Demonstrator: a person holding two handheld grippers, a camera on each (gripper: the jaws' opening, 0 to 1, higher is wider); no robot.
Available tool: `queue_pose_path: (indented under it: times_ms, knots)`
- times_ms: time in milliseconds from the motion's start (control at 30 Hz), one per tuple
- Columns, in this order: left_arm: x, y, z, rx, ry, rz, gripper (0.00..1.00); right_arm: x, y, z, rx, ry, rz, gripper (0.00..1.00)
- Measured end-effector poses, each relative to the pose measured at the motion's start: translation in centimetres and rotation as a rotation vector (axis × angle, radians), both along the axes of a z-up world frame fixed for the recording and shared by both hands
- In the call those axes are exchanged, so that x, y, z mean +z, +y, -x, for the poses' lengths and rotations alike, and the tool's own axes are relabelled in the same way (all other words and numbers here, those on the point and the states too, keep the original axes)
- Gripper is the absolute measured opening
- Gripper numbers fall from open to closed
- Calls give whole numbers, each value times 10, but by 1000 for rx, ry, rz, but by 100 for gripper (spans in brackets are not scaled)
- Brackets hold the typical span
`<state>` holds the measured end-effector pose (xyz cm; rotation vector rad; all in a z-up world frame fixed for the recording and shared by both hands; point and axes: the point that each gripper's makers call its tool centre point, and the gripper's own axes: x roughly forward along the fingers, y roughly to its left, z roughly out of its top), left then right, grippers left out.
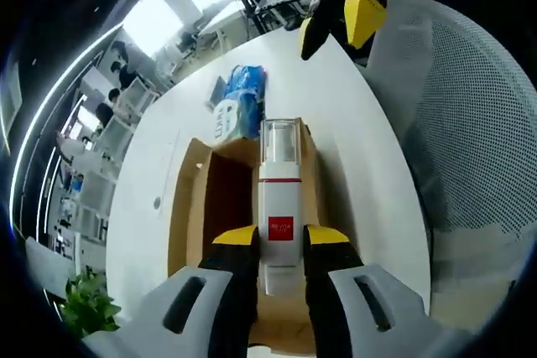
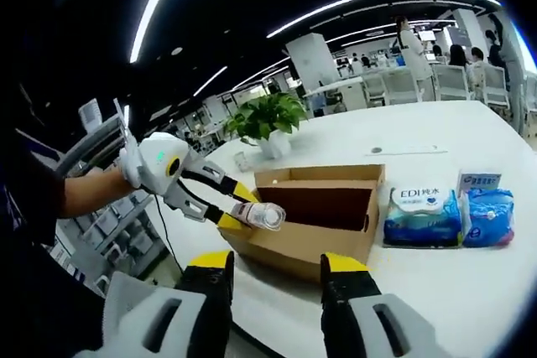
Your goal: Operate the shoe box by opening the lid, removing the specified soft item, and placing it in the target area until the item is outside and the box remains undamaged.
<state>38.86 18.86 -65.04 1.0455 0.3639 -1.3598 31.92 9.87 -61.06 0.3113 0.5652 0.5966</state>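
Observation:
My left gripper is shut on a white bottle with a red label and a clear cap, held over the open brown cardboard box. From the right gripper view, that left gripper holds the bottle at the box's near left corner. My right gripper stands open in front of the box with nothing between its fingers. It also appears at the far end of the white table as the right gripper. Two tissue packs lie beside the box.
The tissue packs and a blue pack sit right of the box. A potted plant stands behind it. A white mesh chair borders the table. A person's arm holds the left gripper. Desks and people fill the background.

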Motion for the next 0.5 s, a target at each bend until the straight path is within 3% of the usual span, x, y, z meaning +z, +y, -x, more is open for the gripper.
queue_pose_path:
  times_ms: [500]
  knots:
    - [4,-19,16,-61,-9,36,19,-5,14,-11,25,42,-24,33]
